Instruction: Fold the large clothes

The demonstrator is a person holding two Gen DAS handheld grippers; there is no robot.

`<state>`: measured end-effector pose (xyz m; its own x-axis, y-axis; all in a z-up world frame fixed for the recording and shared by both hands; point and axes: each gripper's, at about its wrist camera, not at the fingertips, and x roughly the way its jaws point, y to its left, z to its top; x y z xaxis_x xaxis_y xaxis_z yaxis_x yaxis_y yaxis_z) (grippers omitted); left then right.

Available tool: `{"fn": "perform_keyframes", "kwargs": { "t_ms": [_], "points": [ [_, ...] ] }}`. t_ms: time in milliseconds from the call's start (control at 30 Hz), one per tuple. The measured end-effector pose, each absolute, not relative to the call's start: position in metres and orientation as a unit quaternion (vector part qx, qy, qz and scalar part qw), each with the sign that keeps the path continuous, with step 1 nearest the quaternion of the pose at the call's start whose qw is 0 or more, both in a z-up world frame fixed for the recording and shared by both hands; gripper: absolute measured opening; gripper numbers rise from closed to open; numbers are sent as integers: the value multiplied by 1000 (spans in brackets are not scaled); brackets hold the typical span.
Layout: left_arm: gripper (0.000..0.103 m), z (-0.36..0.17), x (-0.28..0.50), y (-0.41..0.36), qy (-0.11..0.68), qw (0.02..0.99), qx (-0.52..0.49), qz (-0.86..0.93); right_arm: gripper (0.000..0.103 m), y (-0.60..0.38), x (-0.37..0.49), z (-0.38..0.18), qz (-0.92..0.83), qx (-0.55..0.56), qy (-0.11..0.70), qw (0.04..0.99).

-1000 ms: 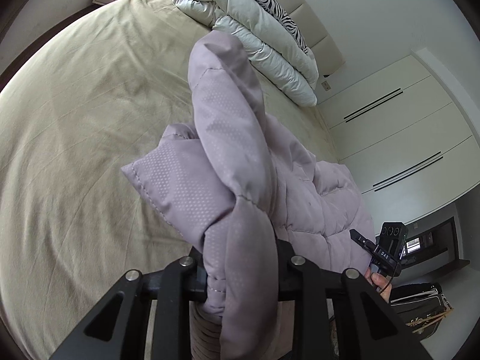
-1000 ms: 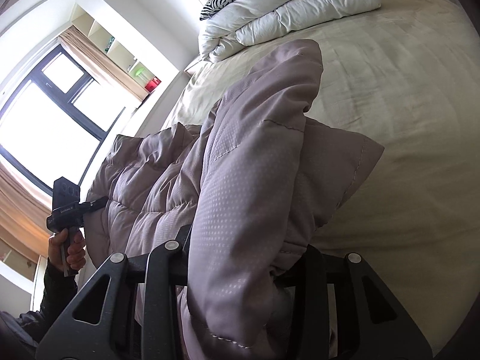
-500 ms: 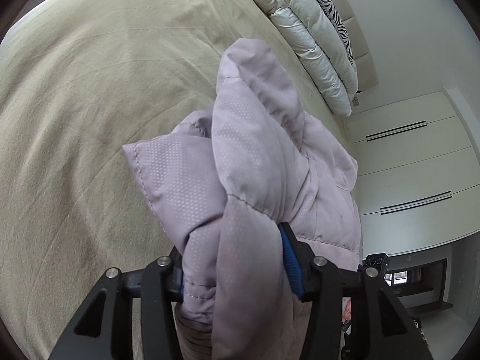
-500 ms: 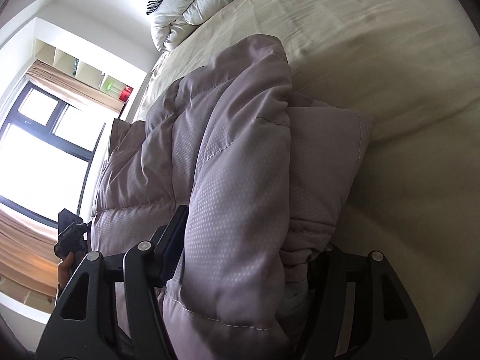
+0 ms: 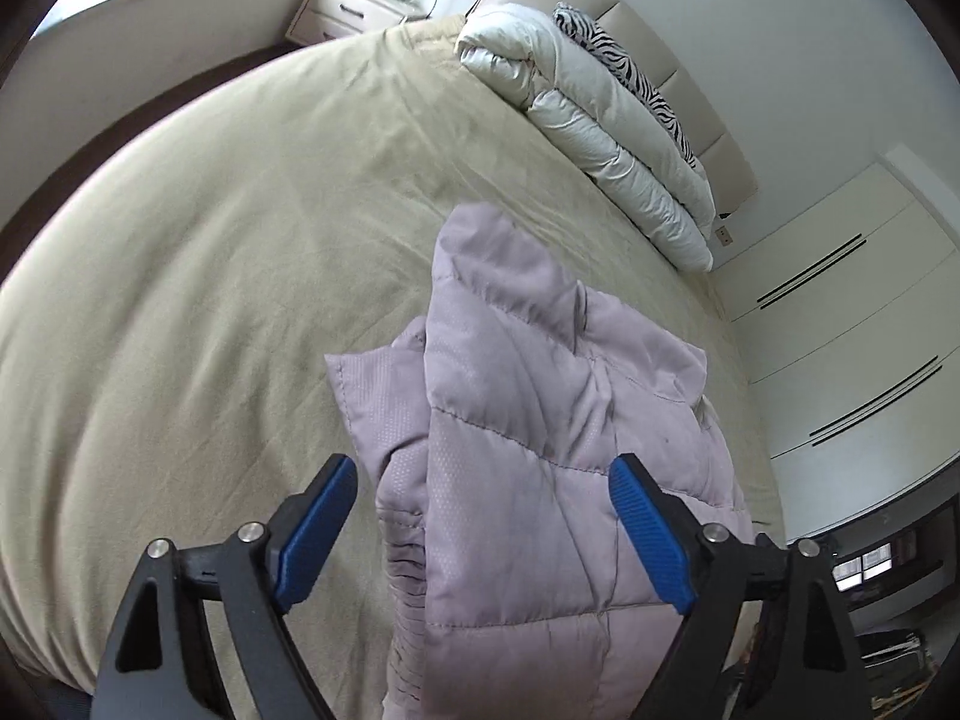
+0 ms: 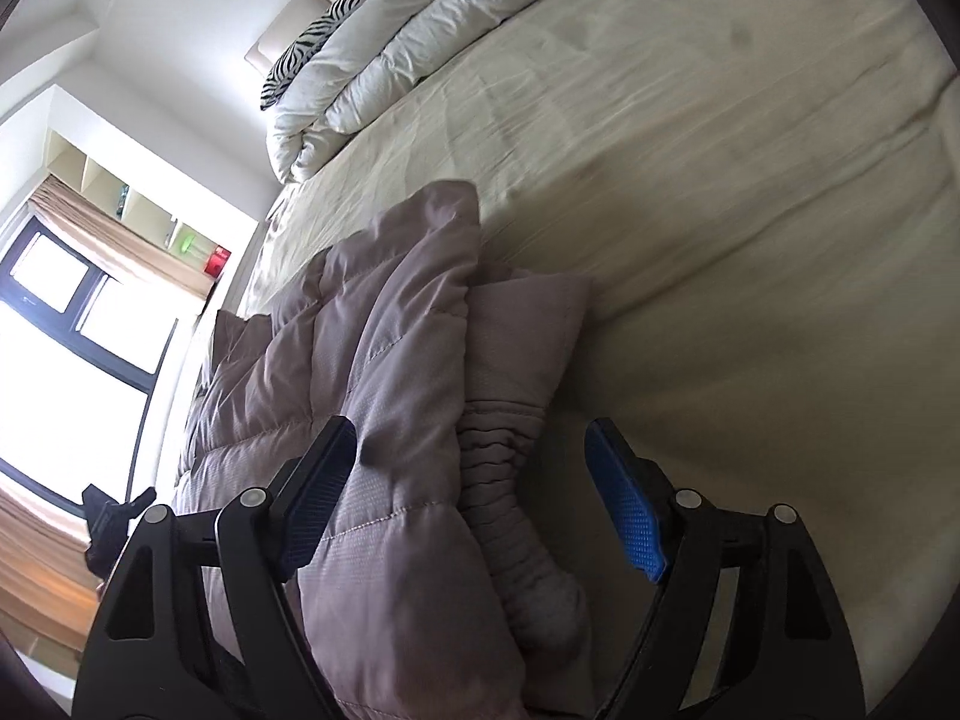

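A lilac quilted puffer jacket [image 5: 528,450] lies folded on the beige bed [image 5: 210,300]. In the left wrist view its sleeve and ribbed cuff [image 5: 405,552] sit between the jaws of my left gripper [image 5: 480,468]. These jaws are opening, and the blue pads [image 5: 645,531] stand clear of the cloth. In the right wrist view the jacket [image 6: 384,360] and its cuff [image 6: 504,492] lie between the jaws of my right gripper [image 6: 469,431]. Those jaws are opening too, with the right pad [image 6: 627,507] well off the fabric.
A folded white duvet [image 5: 600,114] and a zebra-print pillow [image 5: 624,72] lie at the head of the bed. A nightstand [image 5: 354,9] stands beyond the far corner. White wardrobe doors [image 5: 840,330] line one side and a window [image 6: 54,360] the other.
Both grippers were shut on bunched folds of the jacket held above the bed. They have come down, their jaws have spread, and the jacket now rests on the bed.
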<state>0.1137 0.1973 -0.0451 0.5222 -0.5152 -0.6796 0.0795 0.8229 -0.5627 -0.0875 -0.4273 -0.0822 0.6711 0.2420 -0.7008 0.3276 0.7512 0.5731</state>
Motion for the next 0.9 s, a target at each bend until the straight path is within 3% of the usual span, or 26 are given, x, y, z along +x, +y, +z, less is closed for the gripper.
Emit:
{"fn": "perform_keyframes", "kwargs": {
  "t_ms": [67,233,367,500,633,900],
  "points": [
    [101,-16,98,192,411,877,-192,-157,78,-426,-103,-61,-63,317,385,864],
    [103,55,48,154,288,949,-68,-112,79,-388,-122,11,-126,188,313,923],
    [103,97,17,107,217,973,20,-74,101,-345,-121,60,-152,117,256,947],
    [103,125,-12,79,148,988,50,-6,102,-309,-124,110,-138,94,198,966],
    [103,138,-16,66,188,981,21,-30,103,-278,-134,150,-115,78,162,977],
    [103,110,-18,39,284,958,16,-38,103,-236,-130,174,-62,123,274,952]
  ]
}}
